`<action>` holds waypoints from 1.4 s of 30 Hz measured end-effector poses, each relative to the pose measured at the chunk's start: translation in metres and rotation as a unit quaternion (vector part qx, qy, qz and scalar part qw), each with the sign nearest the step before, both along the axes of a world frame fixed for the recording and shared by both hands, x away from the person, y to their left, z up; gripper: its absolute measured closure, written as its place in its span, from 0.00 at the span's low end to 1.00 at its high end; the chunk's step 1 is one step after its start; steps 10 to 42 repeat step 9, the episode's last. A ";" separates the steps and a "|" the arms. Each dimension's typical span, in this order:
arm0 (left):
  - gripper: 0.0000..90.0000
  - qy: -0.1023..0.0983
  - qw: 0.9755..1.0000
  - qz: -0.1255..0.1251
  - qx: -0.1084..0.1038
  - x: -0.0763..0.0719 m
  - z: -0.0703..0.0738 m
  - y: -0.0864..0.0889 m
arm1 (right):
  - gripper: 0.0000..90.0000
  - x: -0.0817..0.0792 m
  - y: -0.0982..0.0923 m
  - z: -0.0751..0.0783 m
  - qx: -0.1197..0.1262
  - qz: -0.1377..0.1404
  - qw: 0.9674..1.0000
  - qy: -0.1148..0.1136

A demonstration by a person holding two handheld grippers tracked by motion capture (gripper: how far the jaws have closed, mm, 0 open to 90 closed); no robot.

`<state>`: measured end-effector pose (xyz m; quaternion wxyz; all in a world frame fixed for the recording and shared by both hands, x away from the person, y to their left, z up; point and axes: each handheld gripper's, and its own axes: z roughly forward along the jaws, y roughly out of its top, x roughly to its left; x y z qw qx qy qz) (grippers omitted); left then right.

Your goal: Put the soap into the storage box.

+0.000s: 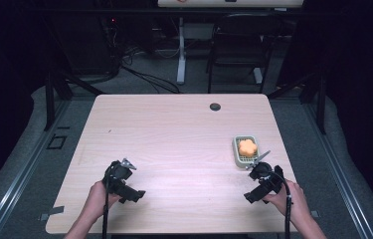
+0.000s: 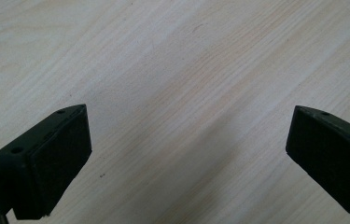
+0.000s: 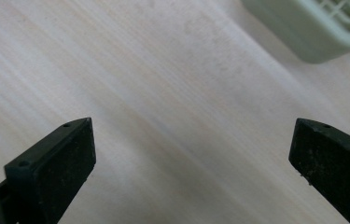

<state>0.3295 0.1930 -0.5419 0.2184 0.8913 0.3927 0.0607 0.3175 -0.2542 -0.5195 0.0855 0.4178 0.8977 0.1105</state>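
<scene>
Pale wood-grain laminate covers the rectangular counter, which stands in a dim room with dark cables and a black folding chair behind its far edge. Near its right edge sits a small pale-green plastic basket with a slatted grid floor, and in that basket lies an orange flower-shaped piece, lobed and matte, most likely foam or soft rubber.

Just beside the basket's near corner is the right gripper, its black fingers spread wide with only bare counter between them; the basket's corner shows at the upper right of the right gripper view, apart from both pads. Well to the left of the basket, the left gripper rests low over the counter with its fingers also wide apart and nothing between them.

The orange piece looks light and springy, so it should lift with little force and give under the pads rather than crack; a gentle squeeze across two opposite lobes, from above, seems the safest hold. The basket also looks light, with thin stiff walls, and may slide or tip if nudged. Taking it by one long wall, a finger inside and one outside, should hold it steady.
</scene>
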 end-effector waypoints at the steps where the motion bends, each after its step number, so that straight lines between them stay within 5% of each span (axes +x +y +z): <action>1: 0.00 0.001 1.000 0.000 -0.001 0.000 0.000 0.000 | 0.00 0.000 0.000 0.002 -0.009 0.003 1.000 -0.006; 9: 0.00 0.001 1.000 0.000 0.002 0.000 0.000 -0.001 | 0.00 0.002 0.000 0.000 -0.013 0.005 1.000 -0.023; 42: 0.00 0.001 1.000 0.000 0.002 0.000 0.000 -0.001 | 0.00 0.002 0.000 0.000 -0.013 0.005 1.000 -0.023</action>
